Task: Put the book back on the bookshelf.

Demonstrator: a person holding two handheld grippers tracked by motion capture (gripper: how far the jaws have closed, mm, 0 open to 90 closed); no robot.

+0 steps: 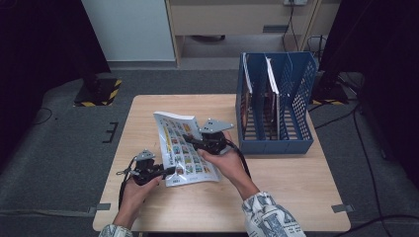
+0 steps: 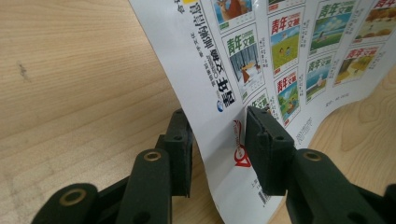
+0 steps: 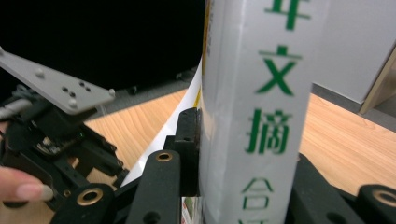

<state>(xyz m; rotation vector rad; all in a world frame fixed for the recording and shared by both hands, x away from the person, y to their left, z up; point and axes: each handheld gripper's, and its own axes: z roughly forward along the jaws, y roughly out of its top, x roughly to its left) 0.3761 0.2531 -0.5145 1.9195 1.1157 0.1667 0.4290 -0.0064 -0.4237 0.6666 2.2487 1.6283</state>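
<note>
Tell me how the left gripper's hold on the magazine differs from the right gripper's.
The left gripper straddles the magazine at its near corner, where only a thin cover sheet runs between its jaws; the right gripper is clamped across the thick spine. The left gripper's right jaw still stands slightly off the paper, while the right gripper's jaws press the spine. Both have black jaws around the same magazine.

Left claw [image 1: 170, 170]: lower left of centre in the high view, lying level, held by the left hand [image 1: 136, 190]; jaws stand either side of a thin cover.

Right claw [image 1: 190, 142]: frame centre, gripped by the right hand [image 1: 225, 160], jaws clamped on a book spine; patterned sleeve [image 1: 269, 217] at bottom edge.
</note>
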